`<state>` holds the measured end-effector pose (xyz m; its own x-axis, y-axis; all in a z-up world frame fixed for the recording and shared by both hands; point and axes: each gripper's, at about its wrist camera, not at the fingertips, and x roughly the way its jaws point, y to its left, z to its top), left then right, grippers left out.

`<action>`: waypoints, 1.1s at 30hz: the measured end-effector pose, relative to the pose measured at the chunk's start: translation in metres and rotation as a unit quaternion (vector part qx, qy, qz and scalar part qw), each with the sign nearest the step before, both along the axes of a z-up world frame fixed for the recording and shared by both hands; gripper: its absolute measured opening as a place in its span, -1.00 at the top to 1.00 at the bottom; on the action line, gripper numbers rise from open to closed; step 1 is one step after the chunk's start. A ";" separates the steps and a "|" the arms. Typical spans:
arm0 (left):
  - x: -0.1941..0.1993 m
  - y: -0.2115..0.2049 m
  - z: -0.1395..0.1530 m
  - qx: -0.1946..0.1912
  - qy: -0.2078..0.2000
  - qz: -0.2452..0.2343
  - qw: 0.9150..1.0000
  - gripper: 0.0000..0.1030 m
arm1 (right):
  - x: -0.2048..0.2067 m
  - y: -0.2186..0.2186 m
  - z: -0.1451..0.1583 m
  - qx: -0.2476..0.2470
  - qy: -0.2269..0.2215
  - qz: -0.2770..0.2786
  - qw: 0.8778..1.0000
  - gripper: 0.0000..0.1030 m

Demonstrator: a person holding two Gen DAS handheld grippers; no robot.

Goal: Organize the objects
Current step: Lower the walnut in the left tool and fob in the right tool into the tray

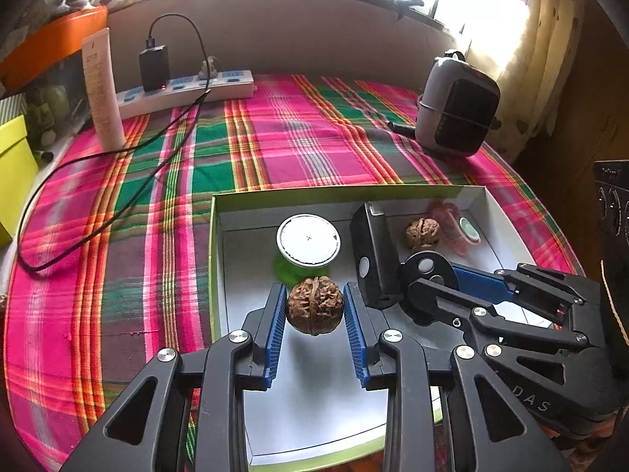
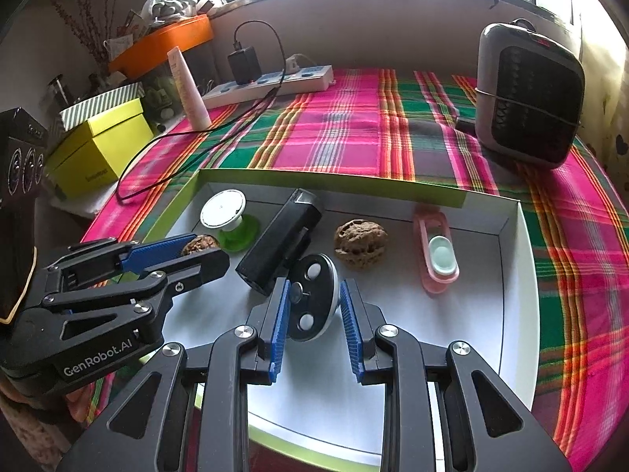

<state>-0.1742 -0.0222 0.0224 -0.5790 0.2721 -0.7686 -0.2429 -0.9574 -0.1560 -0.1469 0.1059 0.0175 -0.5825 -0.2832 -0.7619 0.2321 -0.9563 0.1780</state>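
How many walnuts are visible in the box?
2. One walnut sits between the left gripper jaws; the other walnut lies beside the pink case. None appear hidden.

"GenRobot.AI" on left gripper [image 2: 204, 253] body (white lettering), "DAS" on right gripper [image 1: 440, 279] body

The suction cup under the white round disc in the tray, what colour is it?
Green. The suction cup shows best in the right wrist view, under the white disc.

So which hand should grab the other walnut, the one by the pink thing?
Probably the right gripper. The loose walnut lies just ahead of it, while the left gripper already has a walnut between its fingers. The right would first have to clear the black disc.
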 end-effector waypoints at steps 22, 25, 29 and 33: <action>0.000 0.001 0.000 -0.001 0.001 -0.001 1.000 0.45 | 0.000 -0.001 0.000 -0.001 0.001 0.000 1.000 0.46; 0.001 0.000 0.000 0.001 0.000 0.000 1.000 0.45 | 0.000 0.000 0.000 -0.001 0.001 -0.001 1.000 0.46; 0.001 0.000 -0.001 0.001 0.000 0.000 1.000 0.43 | -0.001 -0.001 0.000 0.000 0.002 -0.004 1.000 0.39; 0.001 0.000 -0.001 0.003 0.000 -0.001 1.000 0.39 | 0.000 0.001 0.002 -0.002 0.004 -0.005 1.000 0.18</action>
<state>-0.1728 -0.0222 0.0217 -0.5782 0.2777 -0.7672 -0.2443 -0.9561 -0.1620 -0.1465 0.1067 0.0191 -0.5916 -0.2799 -0.7561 0.2236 -0.9580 0.1797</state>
